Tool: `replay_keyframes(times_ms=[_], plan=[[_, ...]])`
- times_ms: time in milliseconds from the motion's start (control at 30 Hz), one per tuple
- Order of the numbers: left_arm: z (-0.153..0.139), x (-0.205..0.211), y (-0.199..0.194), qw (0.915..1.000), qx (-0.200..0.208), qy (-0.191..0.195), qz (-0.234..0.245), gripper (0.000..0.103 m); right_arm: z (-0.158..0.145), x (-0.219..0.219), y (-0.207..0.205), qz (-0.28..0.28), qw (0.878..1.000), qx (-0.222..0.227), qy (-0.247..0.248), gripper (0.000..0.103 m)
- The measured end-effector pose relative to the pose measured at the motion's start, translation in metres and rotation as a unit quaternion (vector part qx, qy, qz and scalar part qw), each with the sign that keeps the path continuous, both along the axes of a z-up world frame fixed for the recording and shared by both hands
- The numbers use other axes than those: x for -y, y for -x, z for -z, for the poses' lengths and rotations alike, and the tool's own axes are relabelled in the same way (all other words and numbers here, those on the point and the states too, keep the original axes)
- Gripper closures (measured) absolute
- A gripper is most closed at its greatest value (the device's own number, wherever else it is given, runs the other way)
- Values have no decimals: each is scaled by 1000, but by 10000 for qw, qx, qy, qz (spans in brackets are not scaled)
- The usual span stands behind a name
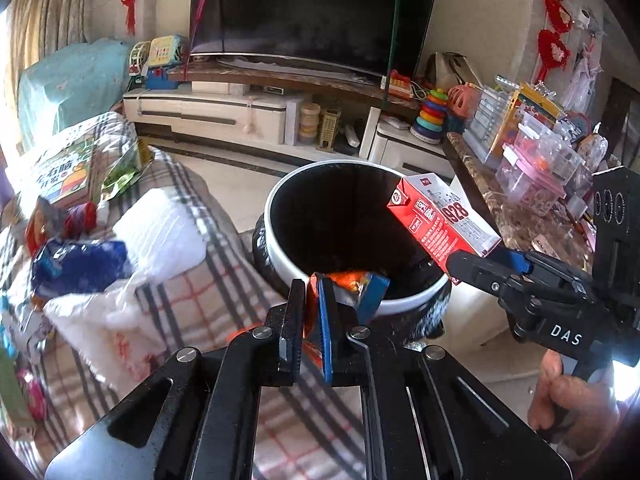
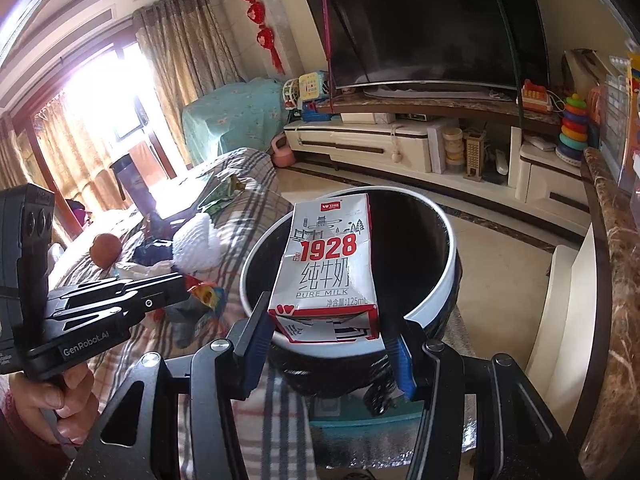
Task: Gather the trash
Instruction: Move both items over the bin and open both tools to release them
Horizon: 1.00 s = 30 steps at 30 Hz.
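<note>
A round trash bin (image 1: 276, 240) with a white rim and black liner stands beside a plaid-covered surface. My left gripper (image 1: 312, 304) is shut on a crumpled orange and silver snack wrapper (image 1: 352, 280), held at the bin's near rim. My right gripper (image 2: 328, 332) is shut on the base of a red and white milk carton (image 2: 332, 264), which hangs over the bin's opening (image 2: 448, 264). In the left wrist view the carton (image 1: 440, 216) tilts over the bin's right edge. The right wrist view shows the left gripper (image 2: 180, 280) with the wrapper (image 2: 204, 294) at the bin's left side.
The plaid-covered surface (image 1: 208, 304) holds white plastic bags (image 1: 160, 232), a blue wrapper (image 1: 76, 264), packets and an orange fruit (image 2: 106, 250). A marble-topped counter (image 1: 516, 220) with clear boxes and toys runs along the right. A TV stand (image 1: 208, 116) and a large TV stand behind.
</note>
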<state>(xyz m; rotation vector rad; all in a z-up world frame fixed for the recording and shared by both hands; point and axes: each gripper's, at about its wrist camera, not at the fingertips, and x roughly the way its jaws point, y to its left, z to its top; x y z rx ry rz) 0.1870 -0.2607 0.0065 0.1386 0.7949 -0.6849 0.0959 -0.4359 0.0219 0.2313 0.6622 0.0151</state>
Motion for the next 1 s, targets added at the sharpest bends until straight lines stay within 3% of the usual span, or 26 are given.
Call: replay_keyframes(times_ms=[333, 833, 1000], plan=[[9, 11, -16, 9999, -68, -84, -14, 100, 2, 8, -13, 5, 10000, -53, 46, 51], [-19, 35, -34, 9996, 232, 160, 61, 102, -3, 15, -29, -8, 9999, -56, 122, 51], [-13, 43, -42, 9997, 72, 211, 27, 96, 3, 22, -34, 33, 9999, -158, 18, 49]])
